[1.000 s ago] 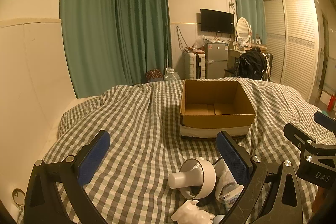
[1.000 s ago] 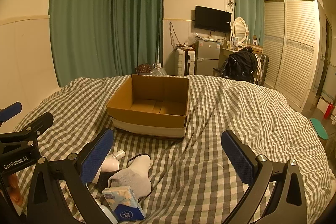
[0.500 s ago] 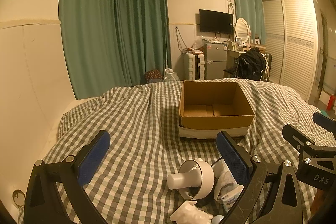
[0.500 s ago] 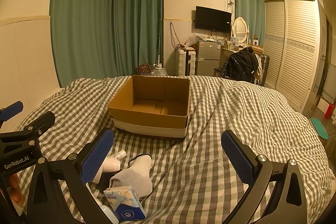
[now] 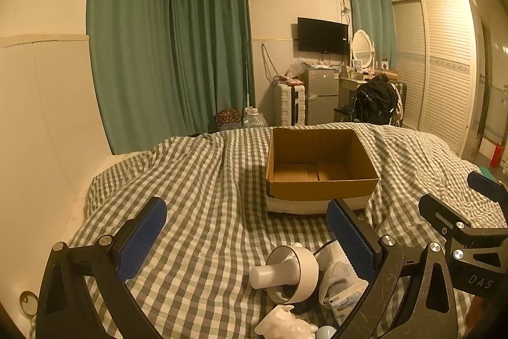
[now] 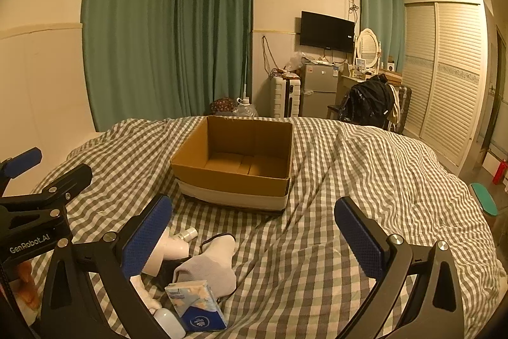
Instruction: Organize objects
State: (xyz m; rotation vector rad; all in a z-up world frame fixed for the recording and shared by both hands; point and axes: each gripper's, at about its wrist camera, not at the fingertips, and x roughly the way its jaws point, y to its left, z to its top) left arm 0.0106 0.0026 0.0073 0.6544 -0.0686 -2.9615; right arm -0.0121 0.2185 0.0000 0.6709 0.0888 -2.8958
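1. Ahead of both grippers, on the checked bedspread (image 6: 365,180), stands an open cardboard box (image 6: 235,170).
2. The left gripper (image 5: 247,234) and right gripper (image 6: 254,227) gape wide, holding nothing.
3. Near the left gripper's right finger lie a white funnel-shaped piece (image 5: 285,274), sock (image 6: 209,269) and tissue pack (image 6: 197,304), partly hidden by fingers.
4. A white figurine (image 5: 285,324) is cut off below.

Bare checked bedspread (image 6: 333,243) lies between the small pile of objects (image 6: 203,275) and the open-topped cardboard box (image 6: 235,167), whose brown walls rise around it.
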